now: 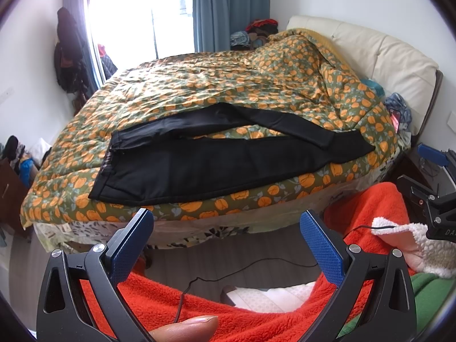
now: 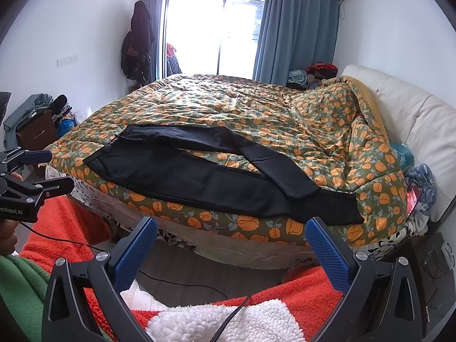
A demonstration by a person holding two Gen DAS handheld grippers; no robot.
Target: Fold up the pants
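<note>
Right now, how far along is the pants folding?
Done: black pants lie spread on the floral quilt, legs apart. In hand: nothing; left claw and right claw are open, short of the bed. Left: every fold.

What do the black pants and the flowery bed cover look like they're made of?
The black pants look like a smooth, matte woven or knit fabric, lying flat with few creases. The cover seems a padded, quilted cotton-like cloth: puffy stitched panels with a slight sheen near the window. The exact fibre cannot be told.

Left tool [image 1: 226, 229] — fingers spread wide (empty); right tool [image 2: 230, 238] likewise, side by side.
</note>
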